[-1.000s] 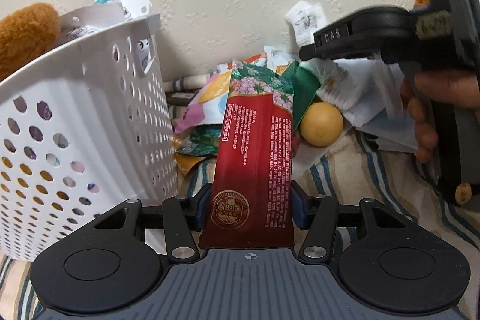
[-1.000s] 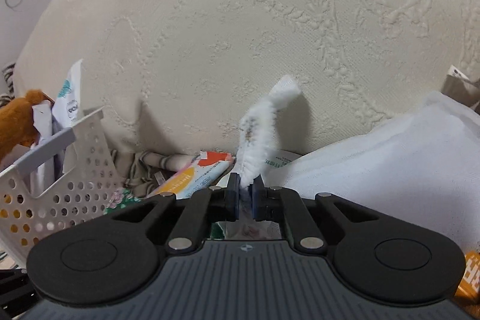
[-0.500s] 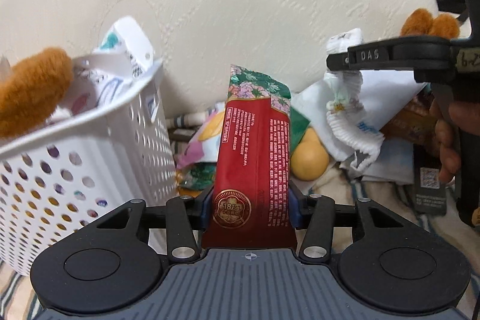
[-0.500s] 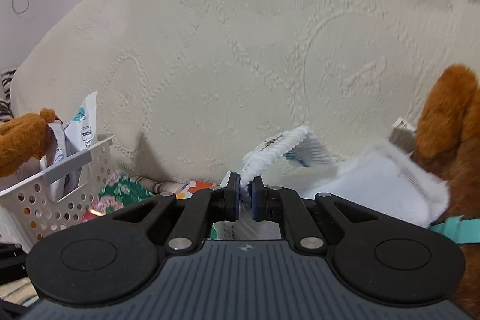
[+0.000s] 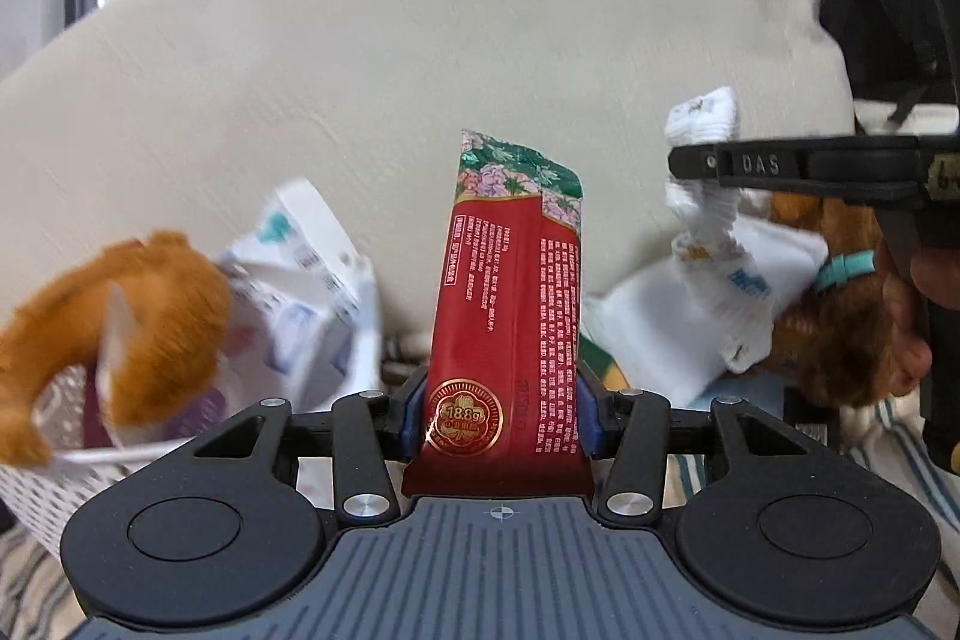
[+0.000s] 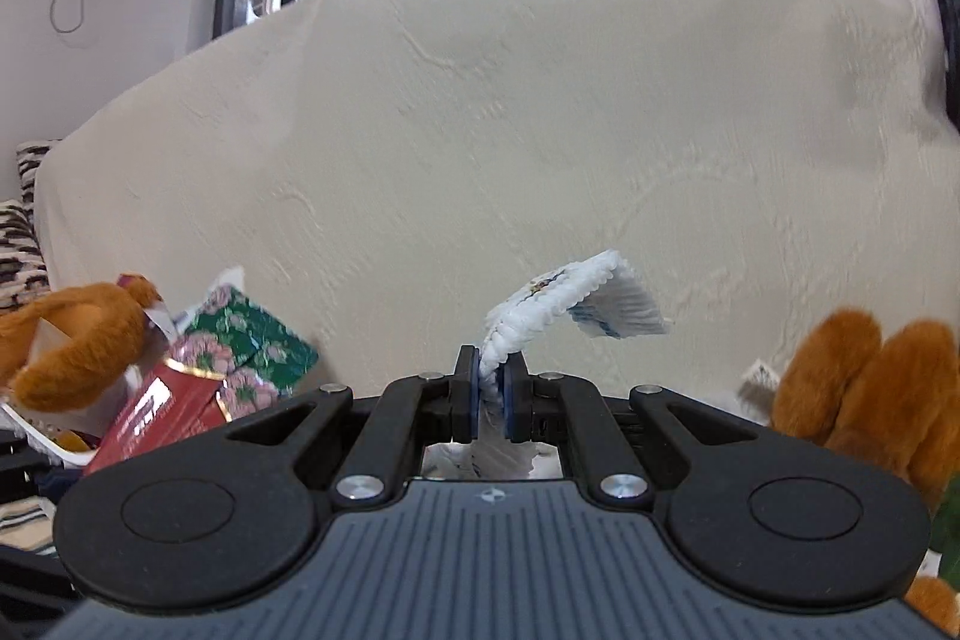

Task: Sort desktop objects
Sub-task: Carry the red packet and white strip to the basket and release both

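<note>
So your left gripper [image 5: 501, 421] is pinching a red snack packet [image 5: 510, 316] across its lower part, and the packet stands nearly upright with its green flowery end on top. The white perforated basket [image 5: 54, 478] sits low on the left of that view, with an orange plush toy [image 5: 120, 316] and some white printed wrappers [image 5: 300, 280] sticking out of it. Your right gripper [image 6: 492, 400] has its jaws pressed nearly together on a white sock [image 6: 558, 304], which flops over to the right above the fingers. From the left wrist you can see that sock dangling [image 5: 708, 232] from the right gripper. Another orange plush [image 6: 864, 388] sits to the right, and a cream textured cover [image 6: 540, 130] fills the background.
</note>
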